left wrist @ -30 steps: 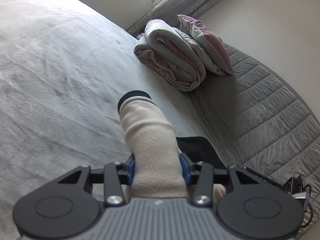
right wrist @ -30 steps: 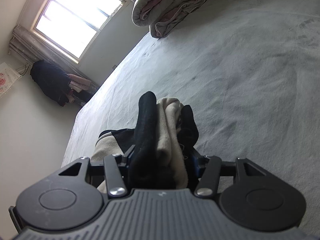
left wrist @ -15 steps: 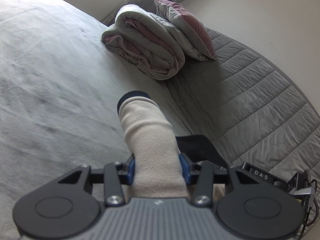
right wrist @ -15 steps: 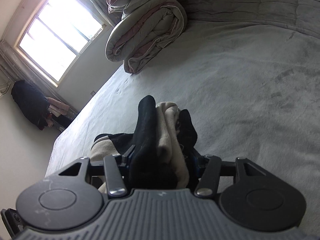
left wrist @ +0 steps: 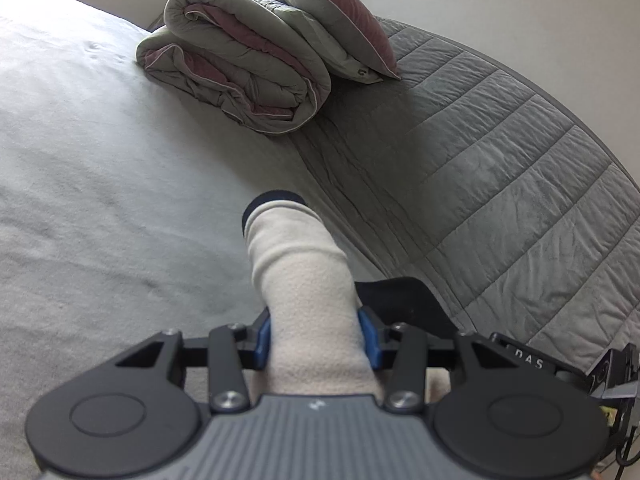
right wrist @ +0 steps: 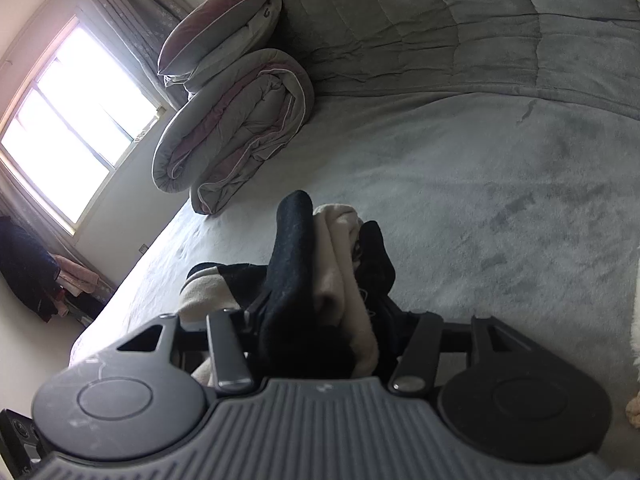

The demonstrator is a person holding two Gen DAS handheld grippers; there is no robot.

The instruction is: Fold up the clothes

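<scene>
My left gripper (left wrist: 316, 340) is shut on a cream fleece garment (left wrist: 304, 280) with a dark cuff; the fabric stands up between the blue pads above the grey bed (left wrist: 100, 200). A black part (left wrist: 396, 300) of the garment hangs to the right of it. My right gripper (right wrist: 324, 320) is shut on a bunched fold of the same black and cream garment (right wrist: 320, 264), held above the bed (right wrist: 500, 220). More of the garment (right wrist: 208, 288) hangs to the left behind the fingers.
A rolled grey and pink duvet (left wrist: 240, 60) with a pillow (left wrist: 332, 16) on it lies at the head of the bed, also in the right wrist view (right wrist: 232, 140). A quilted grey headboard (left wrist: 500, 152) curves on the right. A window (right wrist: 68, 120) and hanging clothes (right wrist: 28, 272) are far left.
Both grippers have swung with the garment still held, so the duvet and headboard have moved further into both views. Neither grip has changed.
</scene>
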